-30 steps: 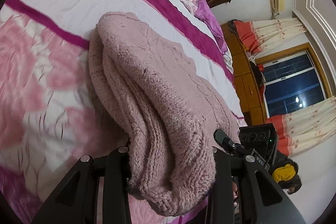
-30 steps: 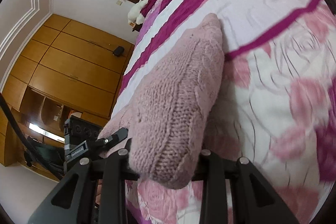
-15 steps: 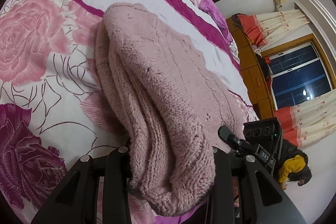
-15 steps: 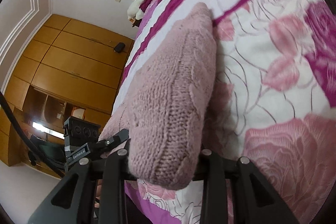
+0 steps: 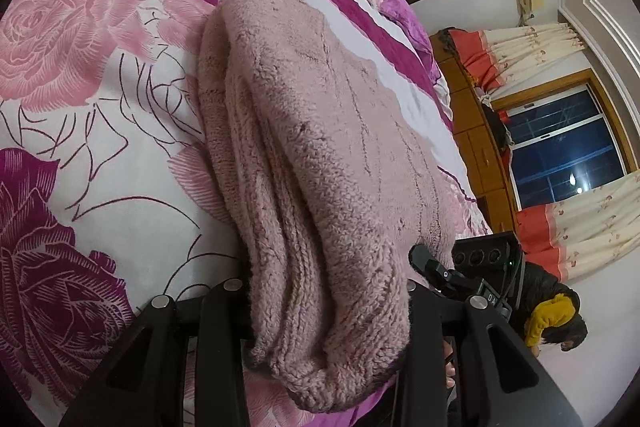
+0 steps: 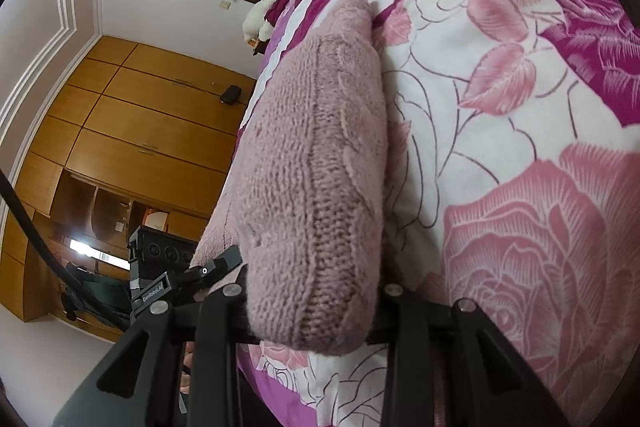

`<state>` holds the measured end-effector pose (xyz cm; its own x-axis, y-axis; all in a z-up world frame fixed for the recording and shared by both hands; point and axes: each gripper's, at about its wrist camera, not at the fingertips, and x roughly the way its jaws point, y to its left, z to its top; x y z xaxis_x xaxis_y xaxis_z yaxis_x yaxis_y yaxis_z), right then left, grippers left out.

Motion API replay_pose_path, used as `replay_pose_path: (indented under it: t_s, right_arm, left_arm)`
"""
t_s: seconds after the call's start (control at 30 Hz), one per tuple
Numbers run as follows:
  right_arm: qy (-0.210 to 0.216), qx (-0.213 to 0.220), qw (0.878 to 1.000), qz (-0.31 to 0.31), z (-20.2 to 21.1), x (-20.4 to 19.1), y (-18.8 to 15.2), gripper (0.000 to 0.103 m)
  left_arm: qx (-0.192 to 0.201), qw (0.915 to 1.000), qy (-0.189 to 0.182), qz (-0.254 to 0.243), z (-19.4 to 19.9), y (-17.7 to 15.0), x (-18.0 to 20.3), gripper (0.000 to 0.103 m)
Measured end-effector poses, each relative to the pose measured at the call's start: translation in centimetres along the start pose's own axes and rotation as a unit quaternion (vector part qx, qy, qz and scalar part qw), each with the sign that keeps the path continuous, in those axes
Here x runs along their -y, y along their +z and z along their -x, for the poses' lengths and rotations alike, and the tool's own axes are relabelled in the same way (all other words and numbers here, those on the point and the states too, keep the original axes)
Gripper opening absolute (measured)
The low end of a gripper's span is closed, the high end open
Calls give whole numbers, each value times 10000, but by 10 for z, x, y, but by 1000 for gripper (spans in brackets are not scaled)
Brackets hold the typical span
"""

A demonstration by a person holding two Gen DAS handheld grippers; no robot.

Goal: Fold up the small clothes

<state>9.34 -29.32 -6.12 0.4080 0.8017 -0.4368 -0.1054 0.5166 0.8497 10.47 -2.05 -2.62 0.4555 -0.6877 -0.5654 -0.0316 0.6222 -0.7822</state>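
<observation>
Am clamping both left gripper (image 5: 328, 311) and right gripper (image 6: 310, 307) jaws on folded pink sweater (image 5: 320, 131), lying near bed (image 5: 80, 107) edge.

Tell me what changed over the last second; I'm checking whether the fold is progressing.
Both grippers, left and right, carried the pink knit sweater toward the near edge of the floral bedspread. Both stayed clamped on its folded end; nothing was released.

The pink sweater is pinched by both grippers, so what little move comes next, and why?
Probably lower it onto the bedspread and let go. The sweater already looks doubled over, with the left gripper and right gripper each clamping a near corner just above the bed.
</observation>
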Motion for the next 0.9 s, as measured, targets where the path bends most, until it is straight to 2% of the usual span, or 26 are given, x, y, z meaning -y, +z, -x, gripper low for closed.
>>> replay_pose_path:
  t_s: [0.2, 0.53, 0.6, 0.73, 0.8, 0.9]
  right_arm:
    - [-1, 55, 10000, 22, 5, 7, -2, 33]
    - [-39, 78, 9999, 61, 4, 8, -3, 33]
    - [-31, 102, 9999, 81, 6, 7, -3, 36]
    - [-70, 191, 9997, 93, 10, 6, -7, 35]
    - [69, 308, 9995, -19, 12, 6, -8, 30]
    - [467, 496, 9976, -152, 16, 3, -12, 28]
  left_arm:
    - [18, 9999, -72, 83, -1, -1, -4, 14]
    - [94, 9999, 59, 37, 0, -3, -1, 18]
    - [146, 9998, 142, -8, 3, -5, 3, 18]
    - [161, 9994, 261, -137, 6, -6, 5, 17]
    - [134, 9998, 144, -8, 8, -2, 3, 13]
    - [96, 9998, -106, 137, 16, 7, 4, 12]
